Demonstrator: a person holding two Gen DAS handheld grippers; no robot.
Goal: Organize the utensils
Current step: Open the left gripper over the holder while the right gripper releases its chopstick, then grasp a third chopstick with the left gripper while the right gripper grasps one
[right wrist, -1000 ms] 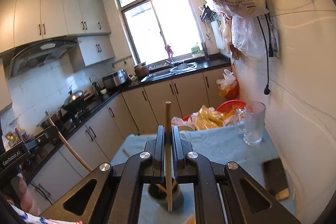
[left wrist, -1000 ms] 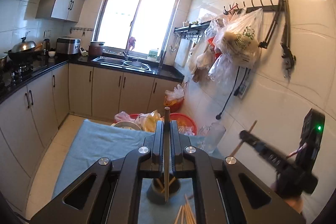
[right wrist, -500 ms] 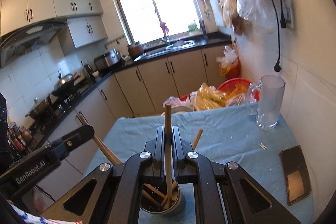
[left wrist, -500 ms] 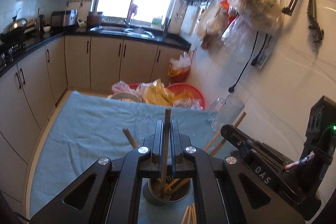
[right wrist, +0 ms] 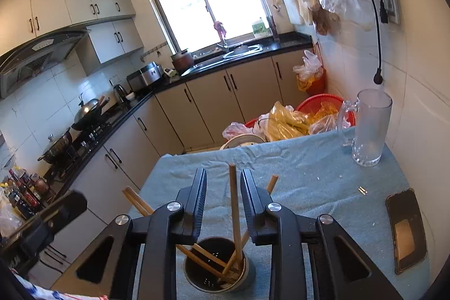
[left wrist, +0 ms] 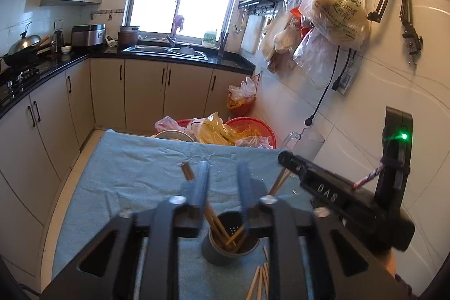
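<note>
Both tongs hang over a dark round metal utensil cup [right wrist: 215, 266] that stands on the blue cloth-covered surface [right wrist: 309, 187]. The left tongs [left wrist: 223, 173] have their jaws apart and grip nothing; the cup sits just below and between them, with several brown wooden chopsticks [left wrist: 216, 224] leaning inside it, their tops fanning out to either side of the jaws. The right tongs [right wrist: 223, 176] are likewise spread wide. One chopstick [right wrist: 234, 204] rises from the cup through the gap between their jaws, apparently touching neither. More loose wooden chopsticks [left wrist: 260, 279] lie flat on the cloth just right of the cup, beneath the left tongs. Well beyond and to the right of the right tongs stands a clear glass mug [right wrist: 368, 128]; a black phone [right wrist: 406, 229] lies to their right, near the surface's edge.
</note>
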